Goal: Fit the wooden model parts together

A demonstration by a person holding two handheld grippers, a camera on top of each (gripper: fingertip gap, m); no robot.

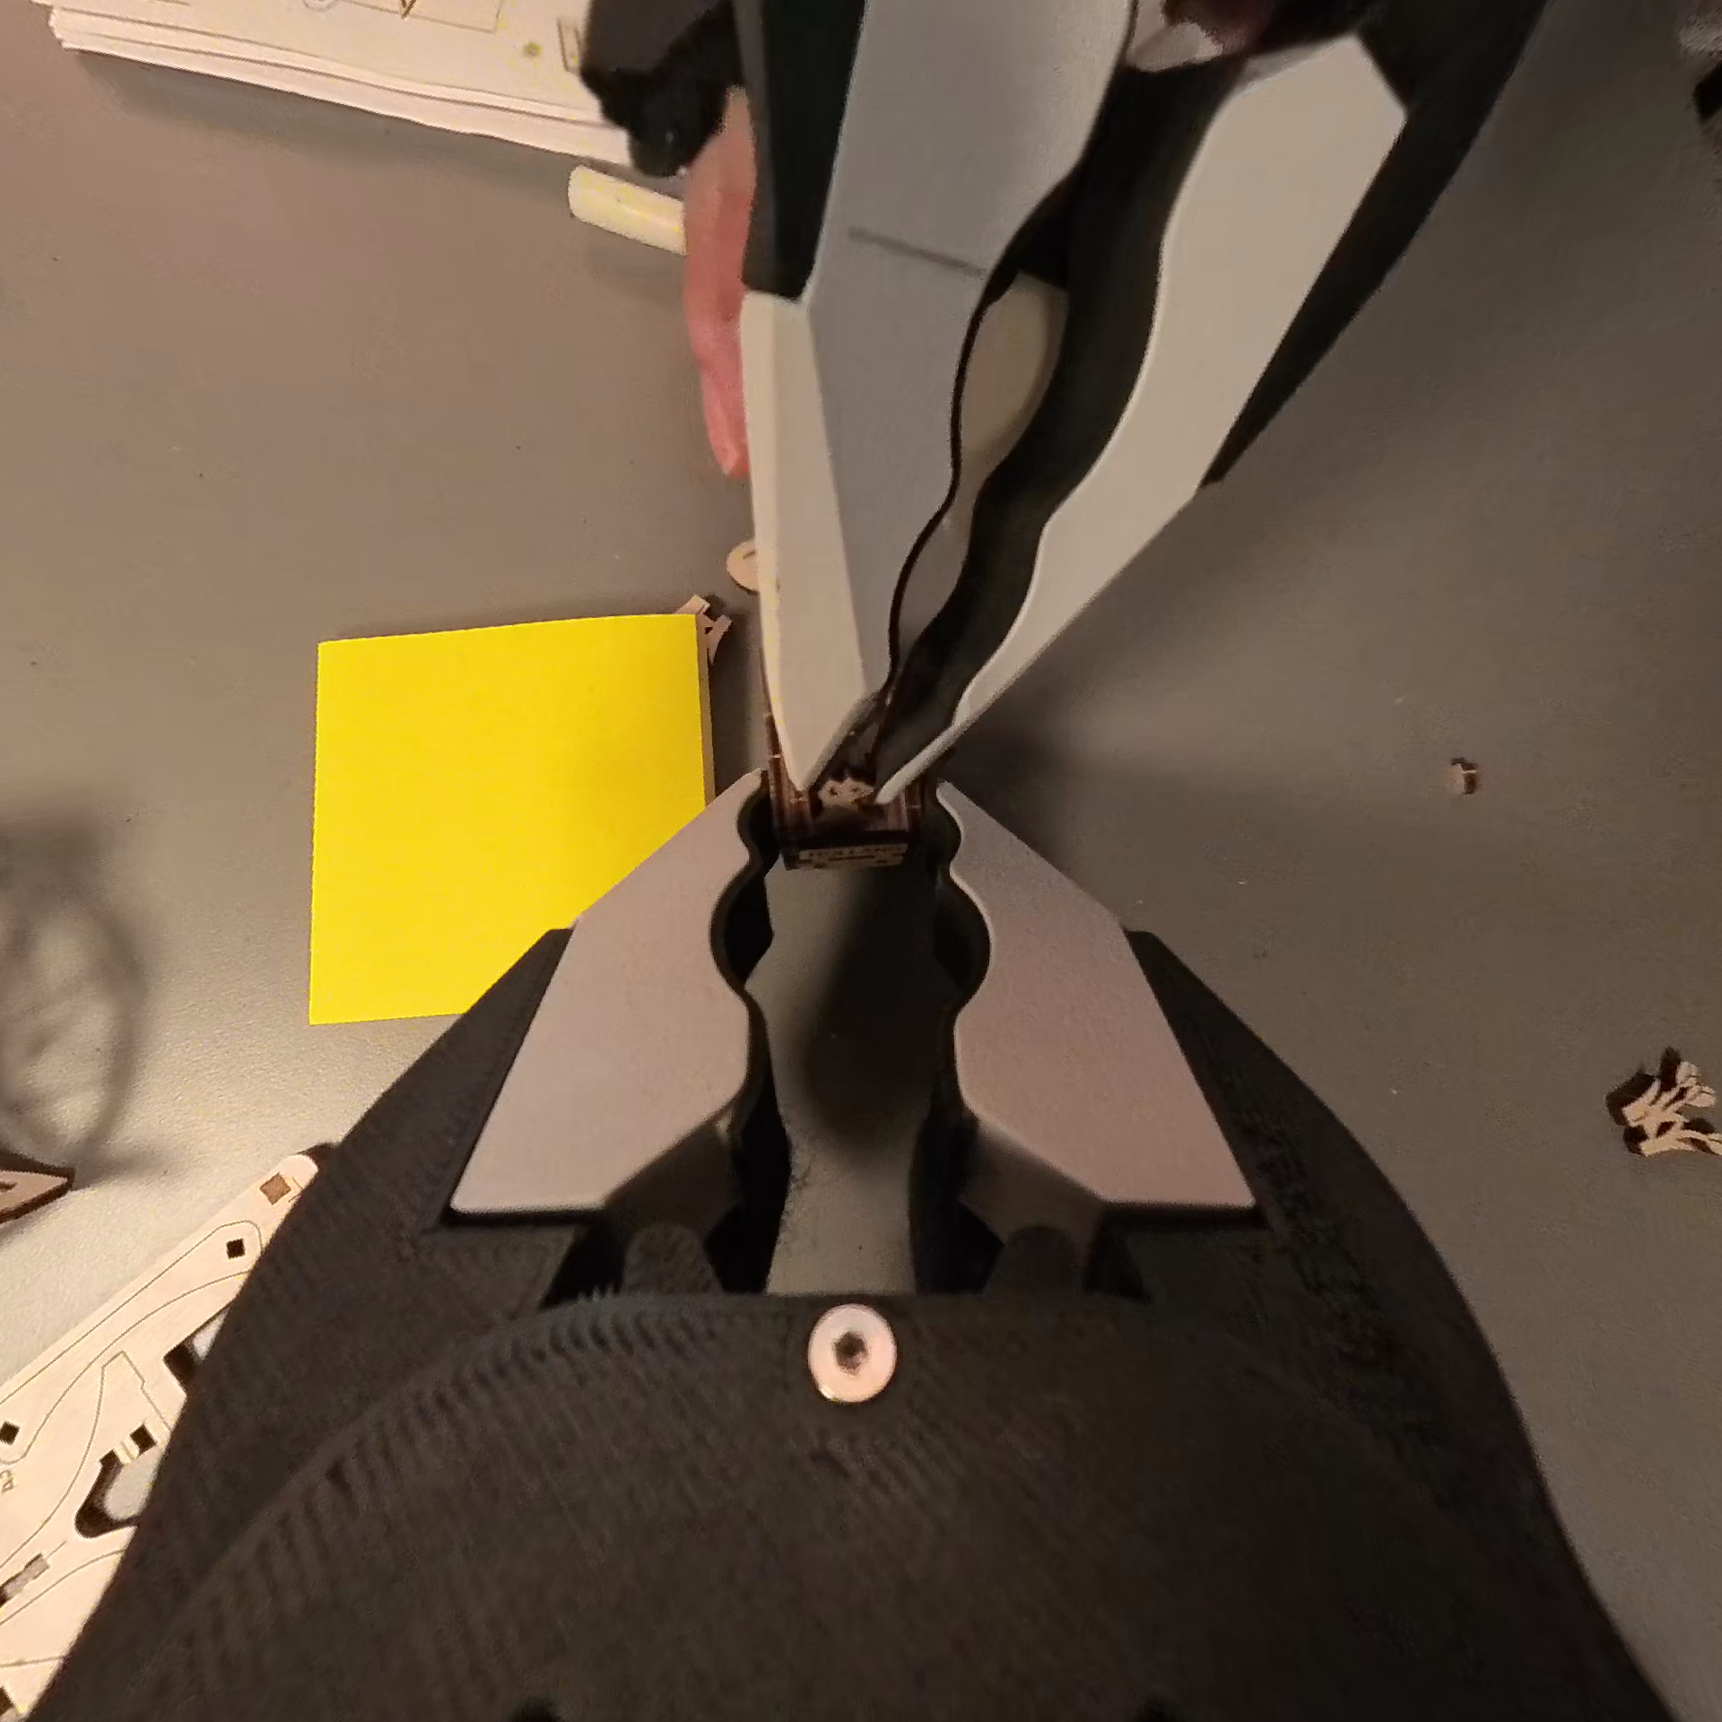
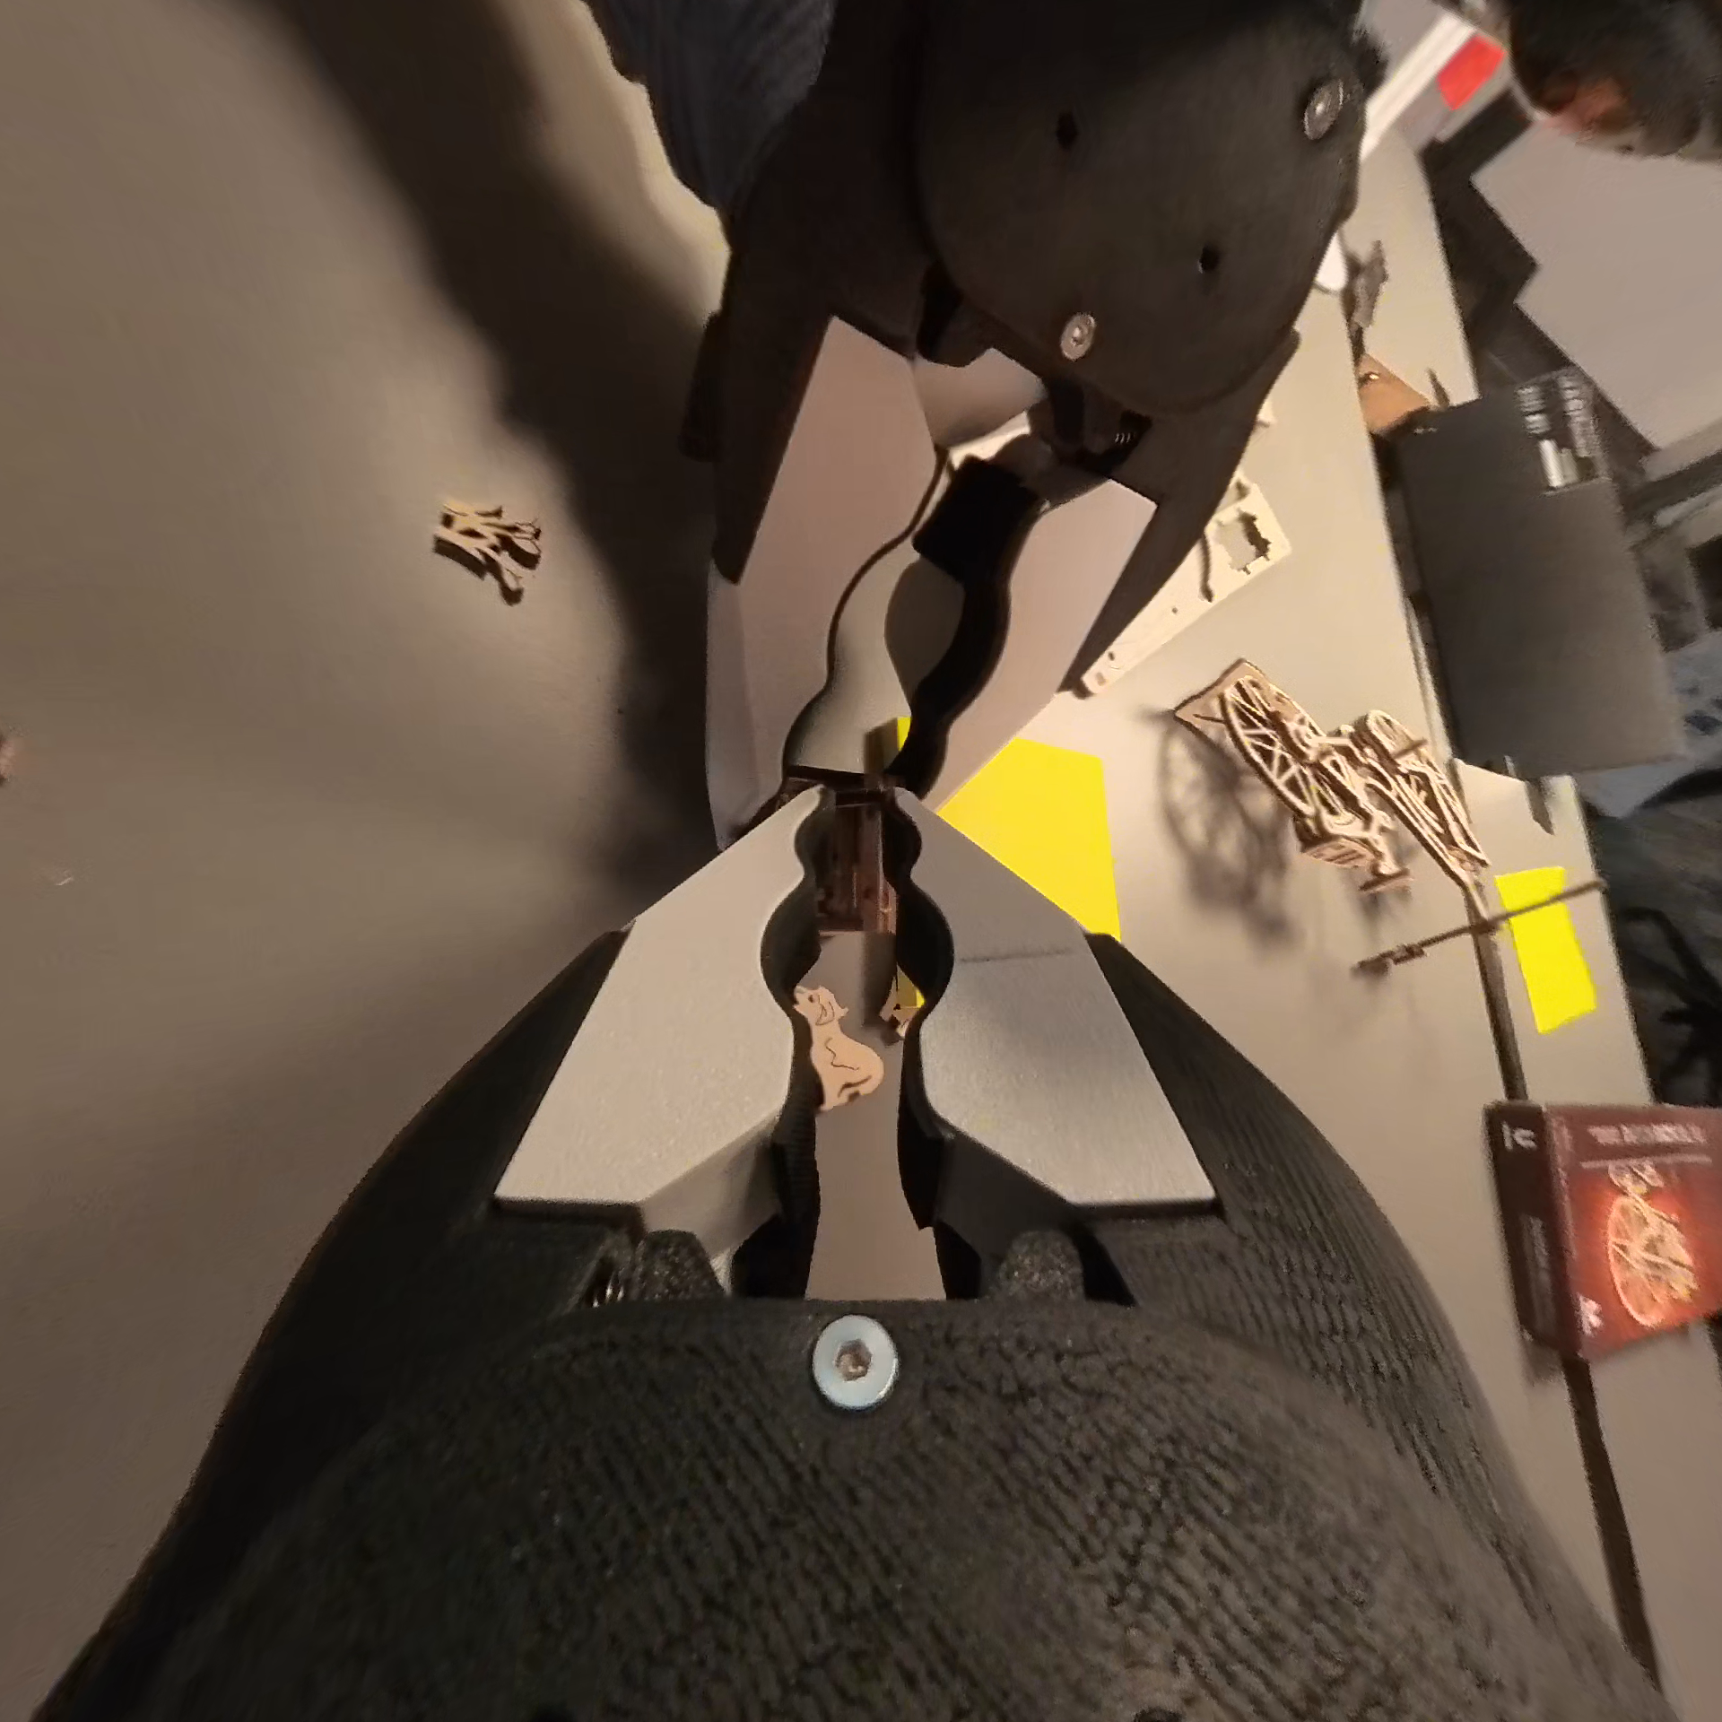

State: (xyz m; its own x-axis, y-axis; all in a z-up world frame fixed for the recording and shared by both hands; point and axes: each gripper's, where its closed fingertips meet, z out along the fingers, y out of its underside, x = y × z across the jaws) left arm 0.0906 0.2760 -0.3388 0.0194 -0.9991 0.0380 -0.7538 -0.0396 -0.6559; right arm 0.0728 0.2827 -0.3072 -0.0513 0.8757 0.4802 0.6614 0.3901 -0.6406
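Note:
My left gripper (image 1: pixel 848 806) is shut on a small dark wooden box-like assembly (image 1: pixel 843 843) and holds it just above the grey table. My right gripper (image 1: pixel 846 792) comes down from the top of the left wrist view. It is shut on a small pale wooden piece (image 1: pixel 843 790) that it presses against the top of the assembly. In the right wrist view my right gripper (image 2: pixel 859 797) meets the left gripper (image 2: pixel 850 773) tip to tip. The brown assembly (image 2: pixel 853 876) shows through the gap between the fingers. The joint itself is mostly hidden.
A yellow sticky note (image 1: pixel 503 820) lies left of the grippers. A cut-out wooden sheet (image 1: pixel 93 1398), a paper stack (image 1: pixel 326 56) and a loose wooden piece (image 1: pixel 1668 1118) lie around. A built wooden carriage (image 2: pixel 1332 792), a cat-shaped piece (image 2: pixel 839 1053) and a dark red box (image 2: pixel 1621 1221) show in the right wrist view. Both grippers' tips are close together, under 4 cm apart.

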